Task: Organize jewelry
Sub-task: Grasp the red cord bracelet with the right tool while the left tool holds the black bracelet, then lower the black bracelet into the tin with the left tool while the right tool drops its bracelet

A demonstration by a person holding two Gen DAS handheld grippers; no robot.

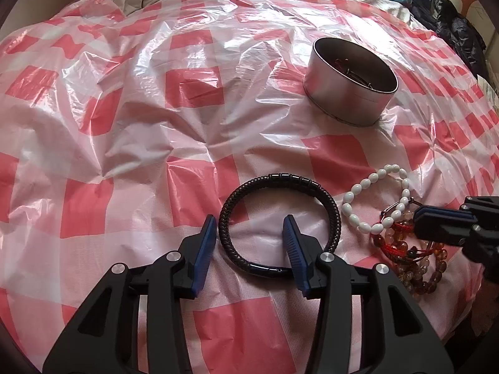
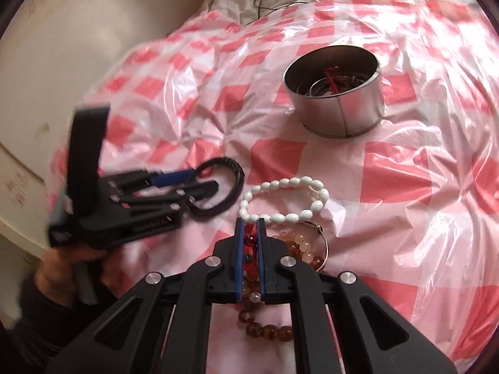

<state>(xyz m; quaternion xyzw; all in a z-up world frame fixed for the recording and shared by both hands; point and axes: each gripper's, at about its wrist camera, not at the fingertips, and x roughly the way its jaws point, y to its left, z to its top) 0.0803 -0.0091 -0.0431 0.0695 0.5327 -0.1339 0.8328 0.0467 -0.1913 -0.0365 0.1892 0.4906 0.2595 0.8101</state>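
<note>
Nearest, the right gripper (image 2: 250,222) has its jaws pressed together on the red cord bracelet (image 2: 249,240) in the heap of amber bead bracelets (image 1: 418,268), near the sheet's right edge. Just left of it the left gripper (image 1: 251,229) stands spread wide, one finger outside and one inside the black braided bracelet (image 1: 278,222), which lies flat on the pink checked plastic sheet (image 1: 156,124); the white bead bracelet (image 1: 375,198) lies just beside it. Farther back, well apart, the round metal tin (image 1: 349,82) stands upright with bangles and a red cord inside.
</note>
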